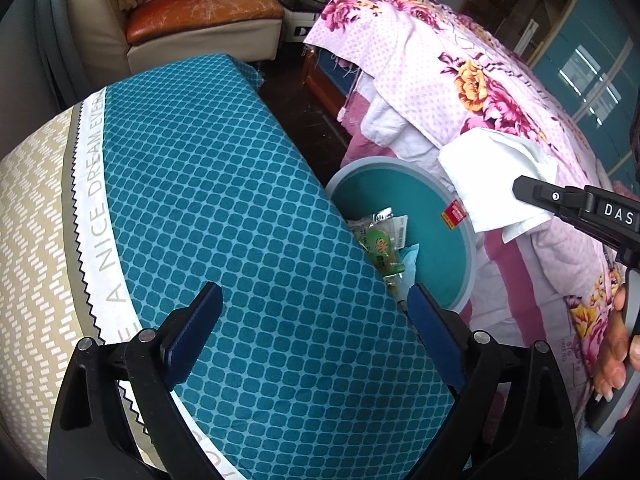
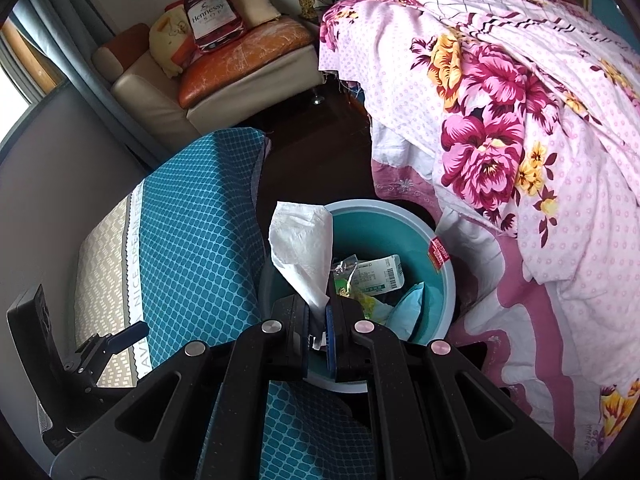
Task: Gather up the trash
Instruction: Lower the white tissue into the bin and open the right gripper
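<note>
My right gripper (image 2: pixel 318 316) is shut on a crumpled white tissue (image 2: pixel 304 244) and holds it above the near left rim of a teal round bin (image 2: pixel 442 280). The bin holds several wrappers (image 2: pixel 376 274). In the left wrist view the right gripper (image 1: pixel 524 190) shows at the right with the tissue (image 1: pixel 492 180) above the bin (image 1: pixel 440 256) and its wrappers (image 1: pixel 382 246). My left gripper (image 1: pixel 316 312) is open and empty, hovering over a teal patterned pillow (image 1: pixel 224 200). It also shows at the lower left of the right wrist view (image 2: pixel 132 334).
The teal pillow (image 2: pixel 192 248) lies left of the bin. A bed with a pink floral quilt (image 2: pixel 520 140) fills the right side. A beige armchair (image 2: pixel 224 80) with an orange cushion stands at the back across dark floor (image 2: pixel 316 148).
</note>
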Tool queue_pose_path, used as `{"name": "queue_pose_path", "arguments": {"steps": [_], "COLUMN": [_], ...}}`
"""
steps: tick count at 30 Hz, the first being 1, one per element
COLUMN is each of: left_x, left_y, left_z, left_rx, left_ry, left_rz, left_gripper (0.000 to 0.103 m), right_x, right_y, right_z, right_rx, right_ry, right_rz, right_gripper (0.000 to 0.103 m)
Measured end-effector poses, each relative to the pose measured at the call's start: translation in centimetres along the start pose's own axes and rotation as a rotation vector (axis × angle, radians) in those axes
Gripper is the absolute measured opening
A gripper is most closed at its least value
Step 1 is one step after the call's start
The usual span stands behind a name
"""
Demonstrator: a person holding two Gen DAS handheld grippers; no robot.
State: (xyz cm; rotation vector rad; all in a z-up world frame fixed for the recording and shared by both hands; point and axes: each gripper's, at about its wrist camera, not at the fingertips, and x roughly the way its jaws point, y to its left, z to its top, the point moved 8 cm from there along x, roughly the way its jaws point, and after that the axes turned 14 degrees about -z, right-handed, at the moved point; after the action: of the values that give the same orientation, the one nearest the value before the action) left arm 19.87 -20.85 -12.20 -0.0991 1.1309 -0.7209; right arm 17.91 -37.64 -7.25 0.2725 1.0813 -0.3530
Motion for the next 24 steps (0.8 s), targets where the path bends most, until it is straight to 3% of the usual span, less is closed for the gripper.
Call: {"name": "queue_pose_path", "arguments": {"steps": [14,16,18,22,24], "left_x": [0.2,0.3,0.4,0.7,0.8], "left_y": [1.1,1.1,1.1,1.2,1.2], "left_z": [-0.1,-0.2,-0.3,-0.4,-0.4], "left_rx": [-0.021,-0.020,-0.020,-0.025,-0.028], "left_ry": [0.017,0.019,0.025,0.031,0.033], "left_rz": [-0.014,-0.013,-0.013,-0.016,-0.018], "left_gripper": [0.094,0.094,0.094,0.094,0.094], "right_x": [1.6,1.8,1.9,2.3,2.3], "right_y": [0.5,0.4,0.3,0.0,-0.1], "right_z": [0.1,0.2,0.3,0.2,0.2], "right_rx": [-0.001,0.002,0.001,0.009,0.012], "right_ry": [0.031,0.028,0.019,0.023,0.022], "right_rz": [-0.028,-0.037,-0.049,-0.053,-0.056], "right_gripper": [0.011,0.021,0.040,0.046,0.054]}}
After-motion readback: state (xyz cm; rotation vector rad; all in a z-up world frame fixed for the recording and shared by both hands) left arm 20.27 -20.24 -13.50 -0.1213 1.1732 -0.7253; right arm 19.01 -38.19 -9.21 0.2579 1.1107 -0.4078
